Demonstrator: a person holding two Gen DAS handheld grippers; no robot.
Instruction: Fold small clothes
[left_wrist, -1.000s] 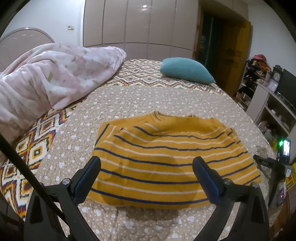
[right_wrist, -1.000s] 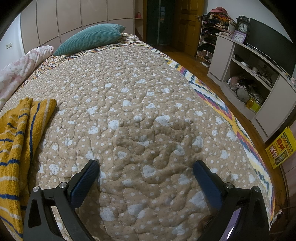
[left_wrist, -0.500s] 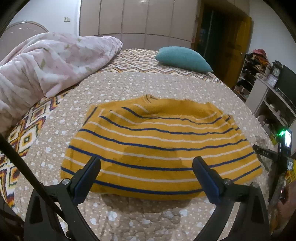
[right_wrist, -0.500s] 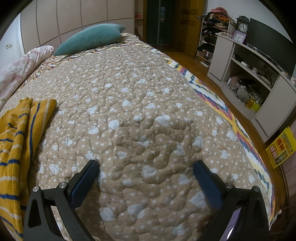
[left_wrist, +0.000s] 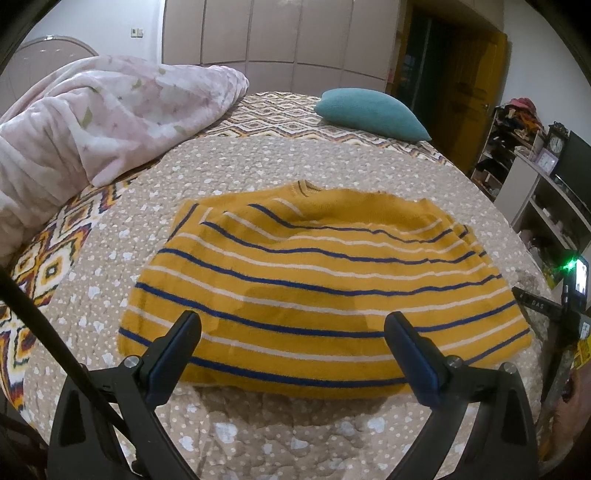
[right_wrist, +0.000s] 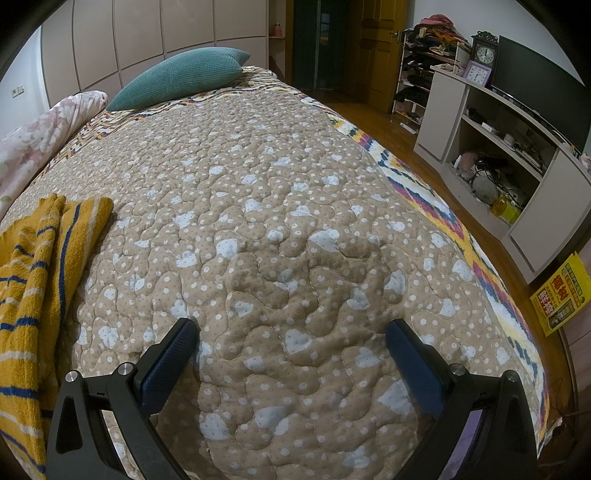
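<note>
Sweater (left_wrist: 325, 284): flat on bed (right_wrist: 295, 206). Left claw (left_wrist: 291, 332) has moved closer, spread apart, grasp pending; right claw (right_wrist: 291, 339) apart, idle.

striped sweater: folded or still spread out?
Partly folded. The striped sweater lies flat on the quilt, no sleeves sticking out; its right edge shows stacked layers. No crosswise fold yet.

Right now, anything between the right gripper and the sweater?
Only bare quilt. In the right wrist view the open right gripper points at plain bedding; the sweater lies off to its left, nothing between.
</note>
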